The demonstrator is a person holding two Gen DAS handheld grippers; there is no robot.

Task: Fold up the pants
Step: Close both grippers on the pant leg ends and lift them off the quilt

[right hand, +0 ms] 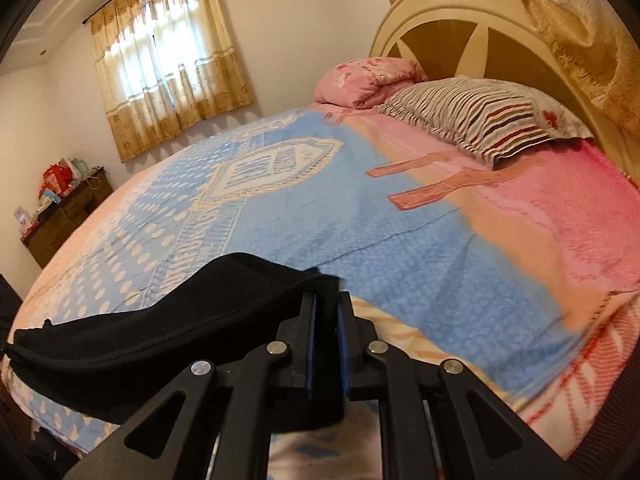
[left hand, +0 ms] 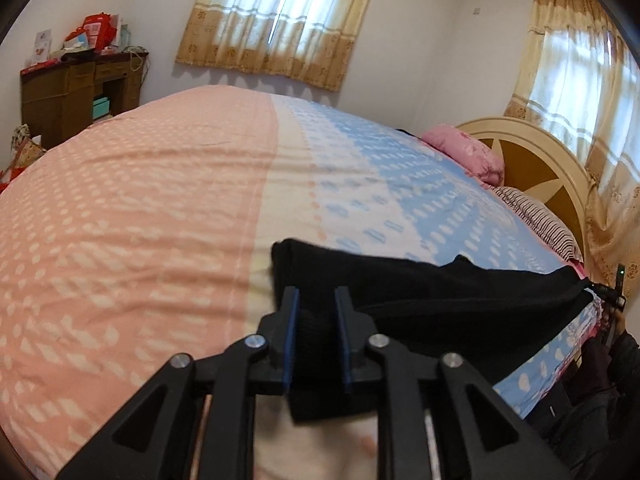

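Observation:
The black pants [left hand: 440,300] hang stretched between my two grippers above the near edge of the bed. My left gripper [left hand: 316,300] is shut on one end of the pants, with black fabric bunched between its blue pads. My right gripper [right hand: 326,306] is shut on the other end of the pants [right hand: 160,332], which run off to the left in the right wrist view. The right gripper also shows small at the far right of the left wrist view [left hand: 608,292]. The lower part of the pants is hidden behind the gripper bodies.
The bed [left hand: 140,220] has a pink, cream and blue patterned cover [right hand: 320,220]. A pink pillow [right hand: 368,80] and a striped pillow [right hand: 480,120] lie by the cream headboard [right hand: 440,20]. A wooden desk [left hand: 76,92] with clutter stands by the far wall. Curtained windows [left hand: 276,20] are behind.

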